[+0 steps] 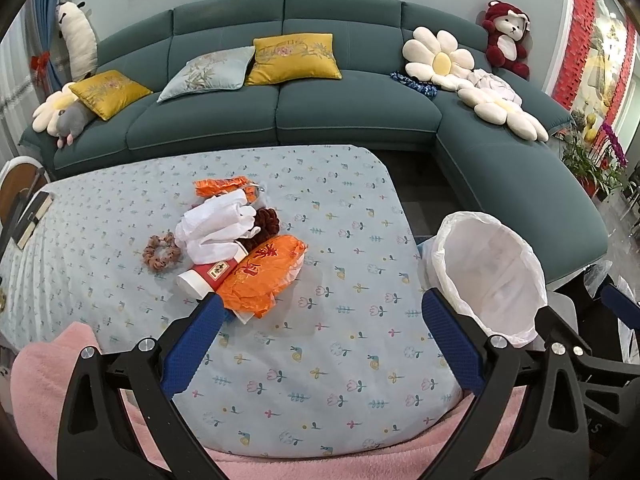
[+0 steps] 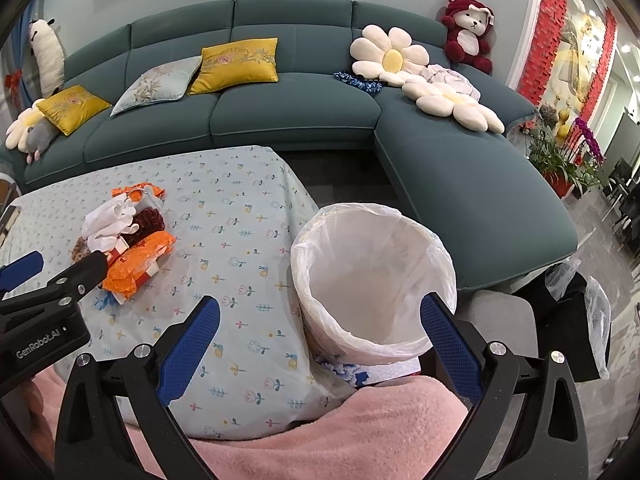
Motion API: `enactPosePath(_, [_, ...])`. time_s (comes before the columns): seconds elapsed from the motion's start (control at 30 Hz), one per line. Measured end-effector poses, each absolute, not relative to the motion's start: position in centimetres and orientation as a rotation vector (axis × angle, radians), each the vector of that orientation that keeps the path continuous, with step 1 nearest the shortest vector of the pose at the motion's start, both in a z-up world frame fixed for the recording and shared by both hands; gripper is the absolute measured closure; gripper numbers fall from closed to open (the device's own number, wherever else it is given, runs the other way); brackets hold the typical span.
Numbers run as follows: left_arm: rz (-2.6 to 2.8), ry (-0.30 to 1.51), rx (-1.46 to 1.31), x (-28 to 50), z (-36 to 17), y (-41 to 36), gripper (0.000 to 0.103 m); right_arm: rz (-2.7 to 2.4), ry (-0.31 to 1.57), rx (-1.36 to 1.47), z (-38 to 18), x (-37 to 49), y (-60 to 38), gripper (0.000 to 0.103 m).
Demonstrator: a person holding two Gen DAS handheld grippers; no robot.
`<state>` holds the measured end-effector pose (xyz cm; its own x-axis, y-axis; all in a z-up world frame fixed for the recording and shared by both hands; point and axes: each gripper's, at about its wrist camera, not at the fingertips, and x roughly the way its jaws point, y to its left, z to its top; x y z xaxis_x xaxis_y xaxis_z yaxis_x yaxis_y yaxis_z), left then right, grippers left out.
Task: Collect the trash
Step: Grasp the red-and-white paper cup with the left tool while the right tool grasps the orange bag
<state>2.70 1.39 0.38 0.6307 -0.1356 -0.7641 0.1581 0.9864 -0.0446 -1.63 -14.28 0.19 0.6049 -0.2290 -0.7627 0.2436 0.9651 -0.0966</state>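
A pile of trash lies on the floral tablecloth (image 1: 320,208): an orange wrapper (image 1: 262,274), crumpled white paper (image 1: 218,226), a red and white box (image 1: 208,276) and a second orange wrapper (image 1: 220,185). The pile also shows in the right wrist view (image 2: 138,258). A bin lined with a white bag (image 1: 486,270) (image 2: 372,276) stands at the table's right edge. My left gripper (image 1: 320,310) is open and empty, just short of the pile; it shows in the right wrist view (image 2: 60,266). My right gripper (image 2: 320,316) is open and empty at the bin's near rim.
A brown scrunchie (image 1: 160,251) and a dark red scrunchie (image 1: 266,220) lie by the pile. A book (image 1: 34,214) sits at the table's left edge. A teal sofa (image 1: 280,116) with cushions and plush toys stands behind. A pink blanket (image 2: 320,432) covers the near edge.
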Motion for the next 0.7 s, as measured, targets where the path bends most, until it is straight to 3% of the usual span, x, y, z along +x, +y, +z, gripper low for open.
enactPosePath(0.23, [-0.155, 0.894, 0.008, 4.4, -1.2, 3.1, 0.008, -0.295, 0.874, 0.061, -1.2, -0.5, -14.5, 0.007])
enactPosePath(0.7, [0.006, 0.996, -0.064, 9.1, -7.9, 15.4, 0.009, -0.106, 0.948, 0.081, -6.1, 5.8, -6.2, 0.007])
